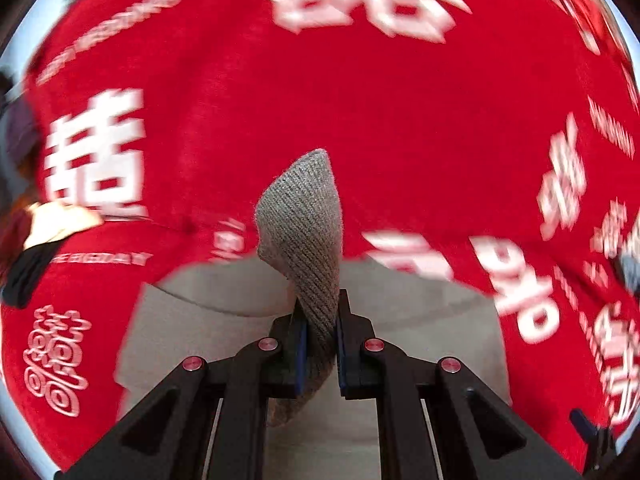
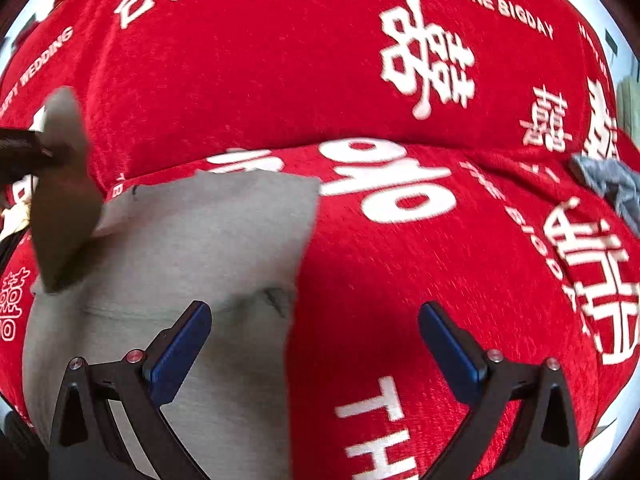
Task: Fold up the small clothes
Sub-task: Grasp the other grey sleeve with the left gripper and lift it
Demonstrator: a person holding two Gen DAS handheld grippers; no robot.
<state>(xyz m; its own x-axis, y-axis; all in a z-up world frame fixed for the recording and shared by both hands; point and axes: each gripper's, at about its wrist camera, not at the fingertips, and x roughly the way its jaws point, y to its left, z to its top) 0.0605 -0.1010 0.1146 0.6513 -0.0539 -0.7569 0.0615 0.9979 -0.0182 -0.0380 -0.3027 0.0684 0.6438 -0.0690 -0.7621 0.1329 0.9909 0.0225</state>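
Note:
A small grey knitted garment (image 2: 192,248) lies on the red cloth; its flat part also shows in the left wrist view (image 1: 224,292). My left gripper (image 1: 322,316) is shut on a ribbed corner of the garment (image 1: 308,216) and holds it lifted, standing up between the blue pads. In the right wrist view that lifted corner (image 2: 64,184) shows at the far left with the left gripper's dark tip. My right gripper (image 2: 314,320) is open and empty, hovering over the garment's right edge, its left finger (image 2: 184,344) above grey fabric.
A red cloth with white characters and lettering (image 2: 304,80) covers the whole surface. A blue-grey piece of clothing (image 2: 612,184) lies at the far right. A cream and black item (image 1: 44,232) sits at the left edge.

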